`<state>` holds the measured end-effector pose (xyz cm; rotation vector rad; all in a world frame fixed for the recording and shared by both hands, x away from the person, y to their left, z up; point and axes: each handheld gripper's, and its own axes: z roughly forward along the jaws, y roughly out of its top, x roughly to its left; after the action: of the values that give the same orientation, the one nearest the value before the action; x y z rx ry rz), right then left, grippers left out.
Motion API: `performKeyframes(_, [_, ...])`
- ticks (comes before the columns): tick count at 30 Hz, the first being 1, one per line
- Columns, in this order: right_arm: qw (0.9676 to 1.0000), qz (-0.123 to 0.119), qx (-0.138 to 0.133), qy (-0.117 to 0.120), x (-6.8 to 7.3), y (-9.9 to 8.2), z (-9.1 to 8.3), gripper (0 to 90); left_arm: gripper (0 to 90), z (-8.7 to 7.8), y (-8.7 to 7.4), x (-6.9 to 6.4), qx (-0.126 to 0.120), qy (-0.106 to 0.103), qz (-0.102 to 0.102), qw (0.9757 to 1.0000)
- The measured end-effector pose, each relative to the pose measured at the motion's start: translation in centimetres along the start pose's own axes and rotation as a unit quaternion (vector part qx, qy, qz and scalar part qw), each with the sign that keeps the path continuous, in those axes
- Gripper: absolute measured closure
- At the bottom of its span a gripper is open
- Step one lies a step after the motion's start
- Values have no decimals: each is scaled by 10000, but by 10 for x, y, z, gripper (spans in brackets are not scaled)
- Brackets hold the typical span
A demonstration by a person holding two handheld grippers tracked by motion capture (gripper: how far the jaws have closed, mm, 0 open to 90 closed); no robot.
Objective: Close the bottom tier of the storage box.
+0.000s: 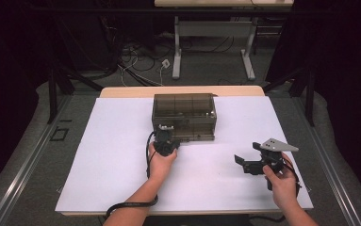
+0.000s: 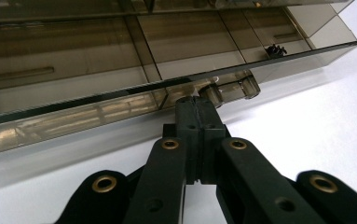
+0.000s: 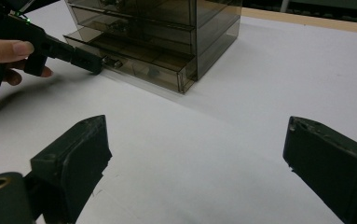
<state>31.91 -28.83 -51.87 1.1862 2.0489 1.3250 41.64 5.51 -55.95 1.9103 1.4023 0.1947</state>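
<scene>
Jaws first: the left gripper (image 2: 195, 108) has its two black jaws pressed flat together, tips at the small clear handle (image 2: 234, 89) on the front of the lowest drawer (image 2: 120, 105) of a smoked-plastic drawer cabinet (image 1: 184, 115). Whether the tips pinch any part of that handle cannot be told from the left gripper view; they sit just under and against its near end. The drawer stands pulled out a little from the cabinet (its front panel juts past the drawers above it), and the right gripper view shows the same: the left gripper's closed tips meet the handle (image 3: 112, 62) at the front of the protruding drawer (image 3: 139, 65).

The right gripper (image 3: 197, 154) is released, its jaws spread wide apart with bare white surface between them, nothing in its grasp. In the high view it sits (image 1: 245, 162) well to the right of the cabinet, held low over the white sheet (image 1: 112, 155) by the right hand (image 1: 282, 181), pointing across toward the left hand (image 1: 161, 157).

The cabinet stands at the far middle of the white sheet, which covers most of the table (image 1: 183, 91). Beyond the table's far edge, cables (image 1: 140, 63) lie on the floor near the legs of another desk (image 1: 213, 44).
</scene>
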Motion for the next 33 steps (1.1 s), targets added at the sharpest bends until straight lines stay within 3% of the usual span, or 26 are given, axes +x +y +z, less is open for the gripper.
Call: performKeyframes(33, [10000,-3,12,6,1,-1,-1,62,900,13,15,4,-138,139,-346,9992])
